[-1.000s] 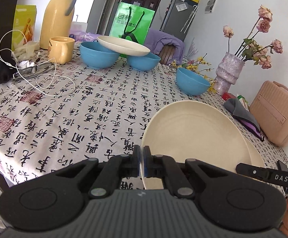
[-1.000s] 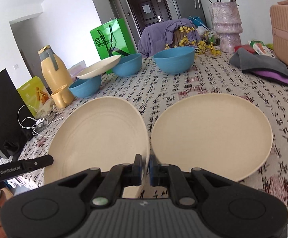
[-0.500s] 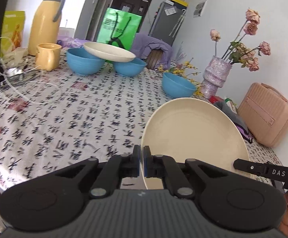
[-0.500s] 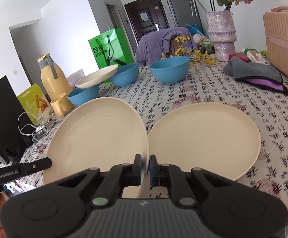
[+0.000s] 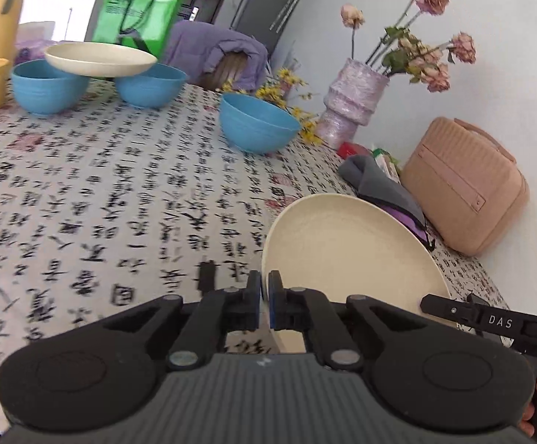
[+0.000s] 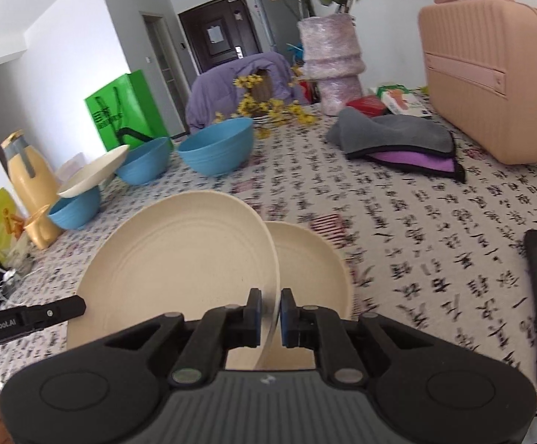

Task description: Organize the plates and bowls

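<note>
the left gripper is clamped on the rim of a round cream plate held tilted above the calligraphy-print tablecloth. the right gripper pinches the rim of a second round cream plate, which overlaps the first one beside it. farther back a lone blue bowl sits near a grey and purple folded cloth and a pink hard case. farthest off, a third cream plate rests across two blue bowls before a green paper bag
</note>
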